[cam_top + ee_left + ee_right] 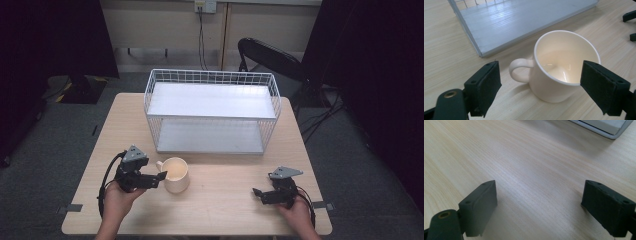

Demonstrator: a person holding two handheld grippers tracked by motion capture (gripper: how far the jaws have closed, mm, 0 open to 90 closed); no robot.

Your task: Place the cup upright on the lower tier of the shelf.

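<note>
The cream mug (176, 175) stands upright on the bench (220, 210), near-left, before the wire shelf rack (212, 111). The left gripper (540, 85) is wide open around it, gripping nothing: the reach looks done, so closing comes next. The right gripper (546, 207) waits wide open and empty, near-right.

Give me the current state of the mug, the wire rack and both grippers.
Cream ceramic mug: upright on the table, empty, handle toward the left gripper.
White wire two-shelf rack: upright, both shelves bare.
Left gripper: open, jaws either side of the mug.
Right gripper: open, holding nothing.
</note>
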